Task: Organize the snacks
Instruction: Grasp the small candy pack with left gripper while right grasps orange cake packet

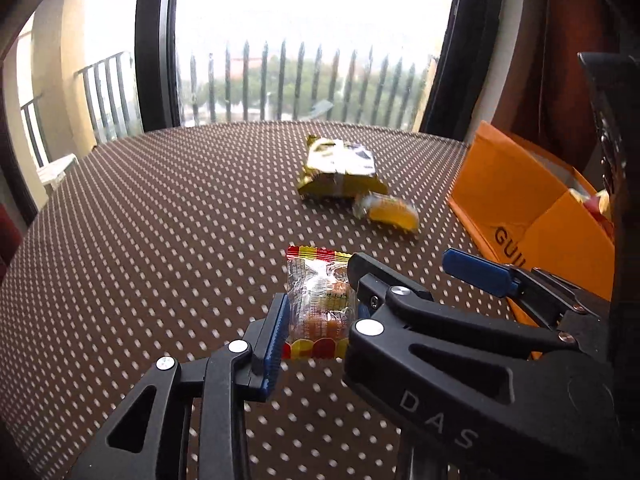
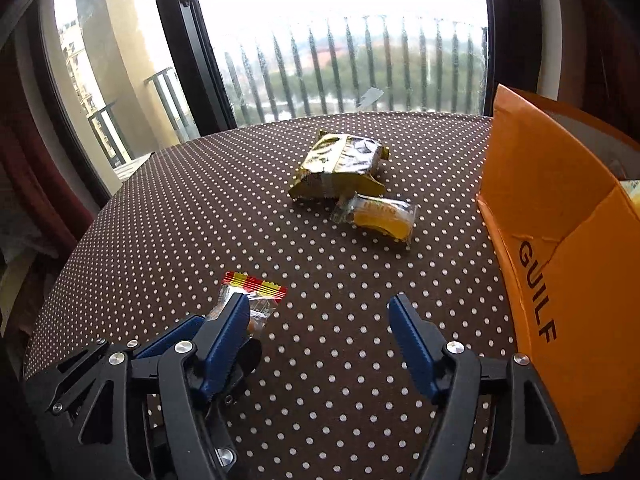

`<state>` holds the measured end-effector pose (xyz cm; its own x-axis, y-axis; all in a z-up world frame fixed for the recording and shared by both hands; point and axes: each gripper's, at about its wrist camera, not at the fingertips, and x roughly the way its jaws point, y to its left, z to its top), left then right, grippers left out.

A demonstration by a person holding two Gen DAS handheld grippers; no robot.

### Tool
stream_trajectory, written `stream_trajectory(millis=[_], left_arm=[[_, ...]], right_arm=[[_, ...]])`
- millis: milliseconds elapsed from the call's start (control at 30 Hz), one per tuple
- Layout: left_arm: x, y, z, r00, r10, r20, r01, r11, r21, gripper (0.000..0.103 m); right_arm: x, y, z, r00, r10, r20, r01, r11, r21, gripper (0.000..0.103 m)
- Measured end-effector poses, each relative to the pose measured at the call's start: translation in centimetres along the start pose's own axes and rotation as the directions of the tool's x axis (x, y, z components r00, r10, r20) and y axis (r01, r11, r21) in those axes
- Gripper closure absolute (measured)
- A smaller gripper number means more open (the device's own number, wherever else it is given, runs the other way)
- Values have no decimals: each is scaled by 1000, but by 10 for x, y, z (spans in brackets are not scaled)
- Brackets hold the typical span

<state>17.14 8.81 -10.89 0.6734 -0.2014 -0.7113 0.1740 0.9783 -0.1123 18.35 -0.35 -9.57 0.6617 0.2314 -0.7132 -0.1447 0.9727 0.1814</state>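
Brown dotted tablecloth [image 2: 160, 216] open leftward, left claw [image 1: 316, 312] clamped on candy packet [image 1: 320, 300], right claw [image 2: 320, 316] apart.

My left gripper [image 1: 320, 312] is clamped shut on the candy packet [image 1: 320, 300]; my right gripper [image 2: 320, 316] jaws apart, nothing between, both pitched down.

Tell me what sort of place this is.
Probably a room in a home or flat, well above street level. A round table with a brown dotted cloth stands against a large window; outside are balcony railings with treetops beyond. Snack packets and an orange box lie on it.
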Motion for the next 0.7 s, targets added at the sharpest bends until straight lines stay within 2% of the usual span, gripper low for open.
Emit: stream_trajectory(millis=[167,367,700], left_arm=[[2,7,23,999,23,36,-24,1000,12,68],[23,15,46,999,25,34,-25,1000,-9,68],[62,14,59,999,10,-45,-10,1000,18,68]], right_arm=[[5,6,25,999,-9,40,9,1000,-2,28],[23,-1,49,997,-60,55,58,997,50,28],[61,-25,59,991,-133,-13,134,986,101,28]])
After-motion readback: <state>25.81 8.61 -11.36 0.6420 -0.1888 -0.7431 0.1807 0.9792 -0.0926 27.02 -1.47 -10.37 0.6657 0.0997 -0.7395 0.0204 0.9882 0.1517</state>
